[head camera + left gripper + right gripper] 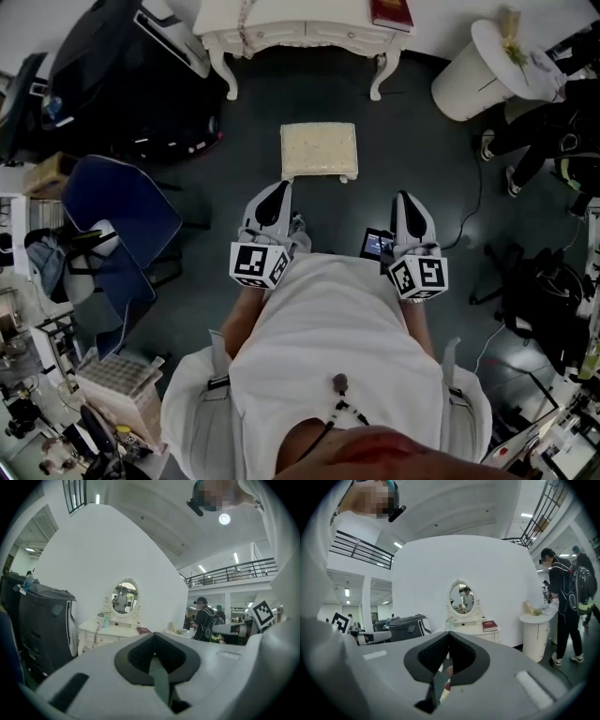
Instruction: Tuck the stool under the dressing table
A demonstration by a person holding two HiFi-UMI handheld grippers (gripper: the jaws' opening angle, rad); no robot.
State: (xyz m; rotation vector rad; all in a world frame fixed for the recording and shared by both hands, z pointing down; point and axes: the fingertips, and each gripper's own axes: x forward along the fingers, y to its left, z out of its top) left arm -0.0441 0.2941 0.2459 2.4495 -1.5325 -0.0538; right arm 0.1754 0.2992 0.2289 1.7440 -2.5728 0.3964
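Dark grey flooring runs up to a white wall, where the white dressing table (300, 33) stands on curved legs. Its oval mirror (461, 598) shows in both gripper views. A red book (391, 13) lies at the right end of the table top.

The stool (319, 150), a low seat with a cream cushion, stands on the open floor in front of the dressing table. It is roughly centred on the table and clear of it, with a strip of bare floor between them, so it is not under the table.

The left gripper (277, 190) is held on the near side of the stool, with its tip close to the stool's near left corner as seen from above. Its jaws are pressed together with nothing between them. The right gripper (406, 199) is held level with it, off to the right of the stool, jaws likewise pressed together and empty.

A round white cabinet (473, 80) stands right of the dressing table. A blue chair (122, 211) stands at the left side of the floor, and a person in dark clothing (565, 602) stands at the right.
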